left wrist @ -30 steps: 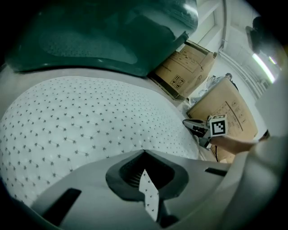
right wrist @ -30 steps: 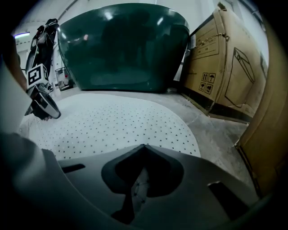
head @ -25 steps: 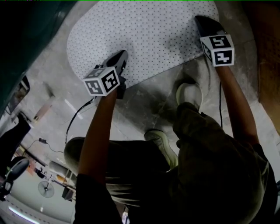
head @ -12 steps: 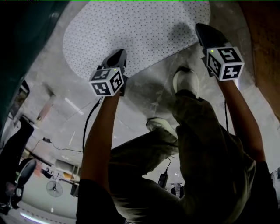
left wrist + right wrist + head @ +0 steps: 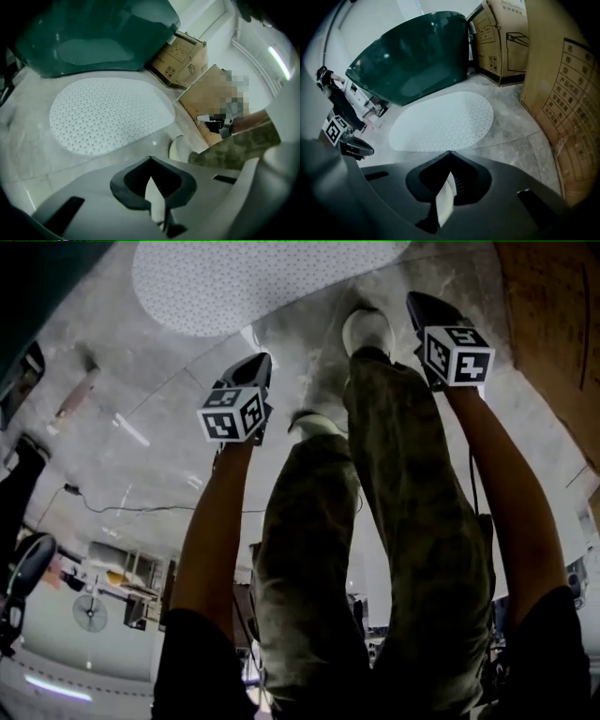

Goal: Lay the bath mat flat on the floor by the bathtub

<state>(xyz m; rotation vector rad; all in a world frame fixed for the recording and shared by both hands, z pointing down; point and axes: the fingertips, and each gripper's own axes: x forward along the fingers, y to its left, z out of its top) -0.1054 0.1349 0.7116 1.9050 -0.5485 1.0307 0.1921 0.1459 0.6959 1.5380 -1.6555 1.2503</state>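
The white dotted oval bath mat lies flat on the grey floor beside the dark green bathtub. The mat fills the middle of the left gripper view, and in the right gripper view the mat rests at the foot of the tub. My left gripper is shut and empty, held back from the mat's near edge. My right gripper is also shut and holds nothing, off to the mat's right. Neither touches the mat.
Cardboard boxes stand past the tub's end, and a large brown box walls the right side. The person's legs and pale shoes stand between the grippers, near the mat's edge. A cable trails on the floor at left.
Both grippers have drawn back from the mat, which has slid toward the top of the head view. The person's legs have straightened and now fill the middle.
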